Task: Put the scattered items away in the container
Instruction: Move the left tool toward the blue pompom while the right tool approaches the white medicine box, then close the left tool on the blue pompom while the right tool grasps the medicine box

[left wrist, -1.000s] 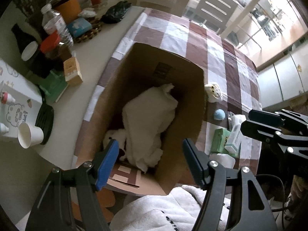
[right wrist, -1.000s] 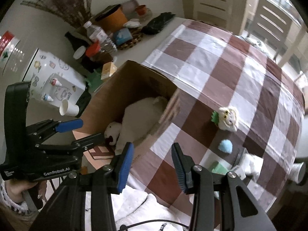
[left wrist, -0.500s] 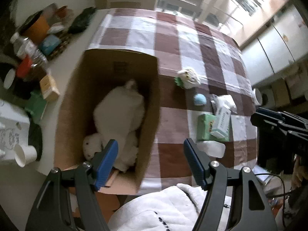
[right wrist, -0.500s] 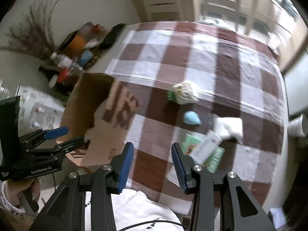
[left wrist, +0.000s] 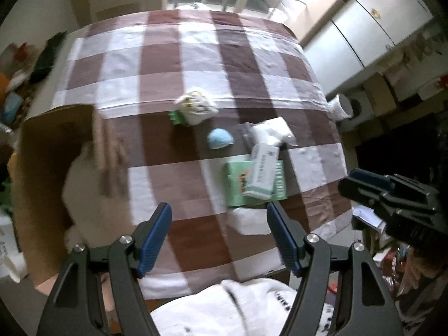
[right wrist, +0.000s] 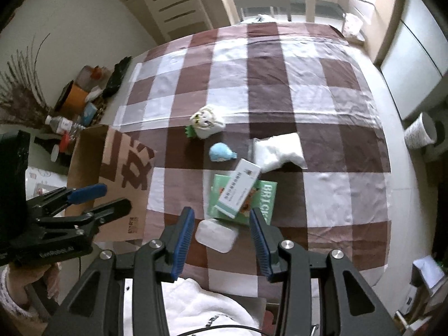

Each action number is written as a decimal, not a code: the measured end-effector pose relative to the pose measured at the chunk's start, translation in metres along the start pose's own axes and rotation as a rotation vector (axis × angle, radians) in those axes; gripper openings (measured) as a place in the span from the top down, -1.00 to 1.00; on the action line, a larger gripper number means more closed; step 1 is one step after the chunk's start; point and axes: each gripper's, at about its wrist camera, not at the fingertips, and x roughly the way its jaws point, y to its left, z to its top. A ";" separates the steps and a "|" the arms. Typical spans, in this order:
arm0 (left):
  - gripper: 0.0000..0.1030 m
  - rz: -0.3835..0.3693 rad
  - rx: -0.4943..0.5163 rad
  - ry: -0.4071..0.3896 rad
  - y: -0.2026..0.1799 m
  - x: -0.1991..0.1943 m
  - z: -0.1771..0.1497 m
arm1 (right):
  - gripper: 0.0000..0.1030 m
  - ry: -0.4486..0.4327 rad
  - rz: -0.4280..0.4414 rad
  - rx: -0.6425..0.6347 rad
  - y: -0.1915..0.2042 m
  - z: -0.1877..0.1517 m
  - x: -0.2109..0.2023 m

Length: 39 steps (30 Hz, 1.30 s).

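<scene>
Right wrist view: the right gripper (right wrist: 221,238) is pointed steeply down over the near edge of the checked tablecloth (right wrist: 280,89). Its blue-padded fingers (right wrist: 183,240) are held apart with nothing clamped; a white flat container (right wrist: 215,235) is seen on the cloth below the gap, not touched by either pad. A white garment worn by the person is seen at the bottom edge. At lower left the left gripper (right wrist: 109,196) is seen from the side, gripped by a hand (right wrist: 25,288) in a light sleeve, with its jaws apart and empty, in front of the cardboard box (right wrist: 117,173).

Just beyond the white container a green book (right wrist: 263,198) is laid flat, and a white-and-teal carton (right wrist: 238,193) is rested on top of it at a slant. Farther out, a white plastic pouch (right wrist: 280,151) touches the carton's far end. A small blue plush (right wrist: 221,152) is placed beside the pouch, and a white plush toy (right wrist: 205,124) with a green base lies just beyond it. All these items are outside the box.

Left wrist view: the left gripper (left wrist: 218,235) is also aimed steeply down at the cloth, fingers (left wrist: 155,238) spread wide and empty. The cardboard box (left wrist: 56,151) is seen at the left, blurred, with a pale soft object (left wrist: 86,184) inside. The right gripper (left wrist: 372,184) is seen at the right edge.
</scene>
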 end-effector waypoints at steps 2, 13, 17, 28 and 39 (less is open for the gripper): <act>-0.39 -0.002 -0.002 0.004 -0.007 0.012 0.007 | 0.19 -0.001 0.010 0.022 -0.009 0.001 0.005; -0.39 0.039 -0.121 0.033 0.008 0.093 0.059 | 0.19 0.042 0.019 0.055 -0.026 0.000 0.082; -0.36 0.011 -0.158 0.067 0.013 0.129 0.069 | 0.19 0.077 0.016 0.041 -0.021 -0.002 0.107; -0.19 0.044 -0.185 0.094 0.020 0.192 0.081 | 0.19 0.124 0.051 0.114 -0.027 0.002 0.140; 0.07 0.086 -0.162 0.080 0.024 0.207 0.079 | 0.05 0.127 0.038 0.112 -0.016 0.015 0.155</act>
